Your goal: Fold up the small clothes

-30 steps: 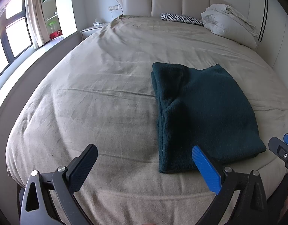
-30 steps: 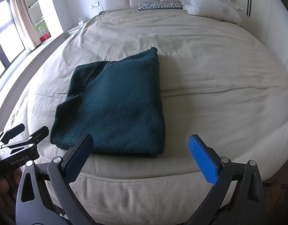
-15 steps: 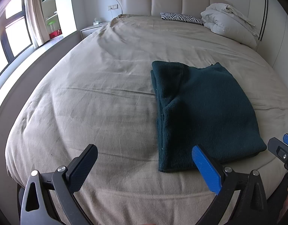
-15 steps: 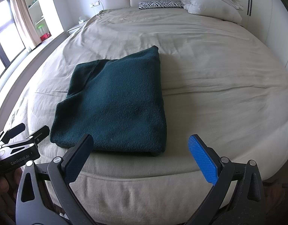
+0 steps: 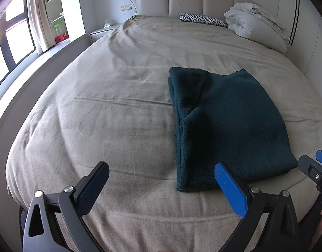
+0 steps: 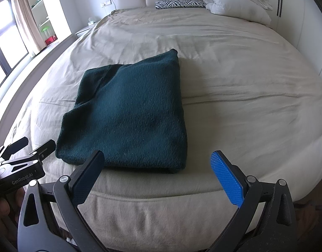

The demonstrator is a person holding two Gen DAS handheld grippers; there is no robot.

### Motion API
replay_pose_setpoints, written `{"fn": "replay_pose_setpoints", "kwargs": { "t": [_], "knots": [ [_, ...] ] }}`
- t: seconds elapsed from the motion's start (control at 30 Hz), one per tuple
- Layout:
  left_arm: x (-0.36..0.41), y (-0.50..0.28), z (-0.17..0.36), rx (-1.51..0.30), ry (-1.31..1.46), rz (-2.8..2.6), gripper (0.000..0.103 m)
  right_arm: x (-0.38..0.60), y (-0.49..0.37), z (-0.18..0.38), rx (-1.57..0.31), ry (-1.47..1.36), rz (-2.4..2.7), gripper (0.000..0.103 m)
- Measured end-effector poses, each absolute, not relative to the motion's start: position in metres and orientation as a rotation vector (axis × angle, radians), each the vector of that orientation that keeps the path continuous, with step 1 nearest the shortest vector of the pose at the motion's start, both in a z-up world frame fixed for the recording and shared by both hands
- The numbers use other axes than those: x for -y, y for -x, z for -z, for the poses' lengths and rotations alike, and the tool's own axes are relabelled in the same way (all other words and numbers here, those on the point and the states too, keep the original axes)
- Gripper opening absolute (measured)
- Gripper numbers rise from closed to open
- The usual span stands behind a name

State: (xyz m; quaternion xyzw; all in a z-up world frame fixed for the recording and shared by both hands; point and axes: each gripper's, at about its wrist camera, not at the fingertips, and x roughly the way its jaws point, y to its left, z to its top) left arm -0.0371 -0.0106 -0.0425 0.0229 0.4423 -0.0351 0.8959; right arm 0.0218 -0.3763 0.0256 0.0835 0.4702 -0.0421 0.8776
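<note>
Lying flat near the foot end of the beige-sheeted bed (image 5: 119, 96), a dark teal fleece garment (image 5: 228, 124), folded into a rough rectangle, is seen in both wrist views. Its stacked layer edges are shown along the side facing the left wrist camera, and its near corner is placed close to the mattress edge. The left gripper (image 5: 161, 183) is held above the bare sheet just beside the garment's near-left corner, with its black finger and blue finger spread wide and nothing gripped between them. The right gripper (image 6: 156, 171) is likewise held with its fingers wide apart at the mattress edge; its black finger is seen in front of the garment's near edge, though contact cannot be judged, and its blue finger is over bare sheet. Each gripper is partly caught at the border of the other's view. At the headboard end, a zebra-striped pillow (image 5: 203, 19) and a rumpled white duvet (image 5: 255, 23) are set side by side, well apart from the garment.
</note>
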Motion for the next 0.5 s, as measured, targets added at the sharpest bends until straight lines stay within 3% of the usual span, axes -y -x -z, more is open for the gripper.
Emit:
{"fn": "replay_pose_setpoints", "kwargs": {
  "t": [0.5],
  "knots": [
    [0.0093,0.0373,0.0443,-0.921,-0.048,0.077,0.103,0.3760,-0.0213,-0.0258,-0.981,-0.176,0.088,0.103]
  ]
}}
